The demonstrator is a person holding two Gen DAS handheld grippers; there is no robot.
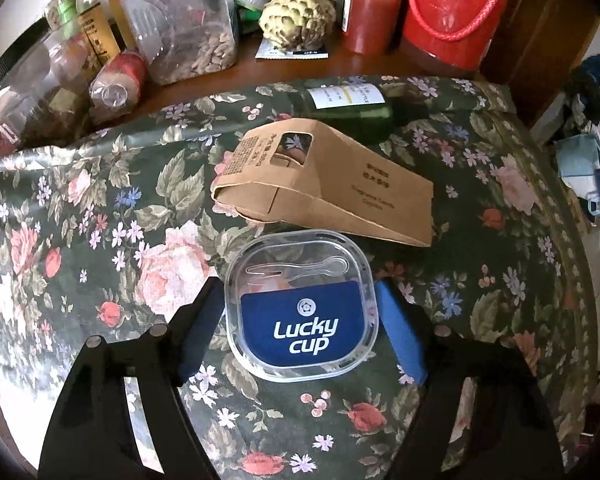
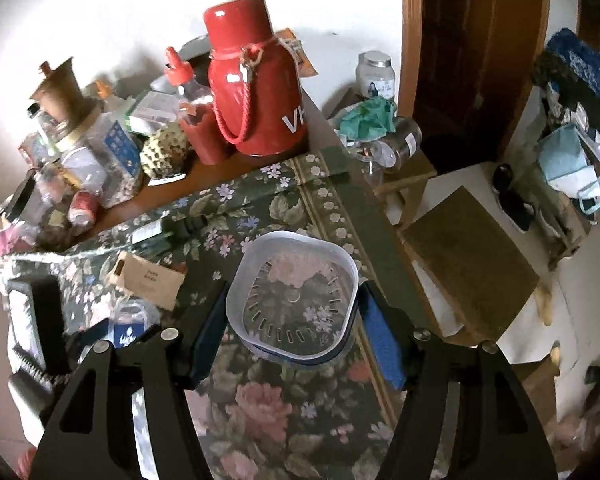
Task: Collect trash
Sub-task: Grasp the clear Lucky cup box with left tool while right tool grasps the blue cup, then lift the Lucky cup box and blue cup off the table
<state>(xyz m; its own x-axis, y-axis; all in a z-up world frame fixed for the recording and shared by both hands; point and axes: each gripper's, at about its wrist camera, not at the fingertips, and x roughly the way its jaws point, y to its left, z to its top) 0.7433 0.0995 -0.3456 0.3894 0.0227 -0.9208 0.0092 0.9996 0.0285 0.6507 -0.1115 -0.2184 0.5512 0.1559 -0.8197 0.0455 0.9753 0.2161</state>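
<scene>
Light, thin, springy clear plastic, best pinched gently across flat sides: lidded Lucky cup box [image 1: 302, 307] on floral cloth [image 1: 100, 216] between spread left gripper [image 1: 300, 312], empty tub [image 2: 293, 301] clamped in right gripper [image 2: 292, 312].

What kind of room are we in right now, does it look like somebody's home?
Most likely a lived-in home, perhaps a dining corner. A floral tablecloth covers the table, jars of food and a red flask crowd its back edge, and a wooden stool stands beside it.
</scene>
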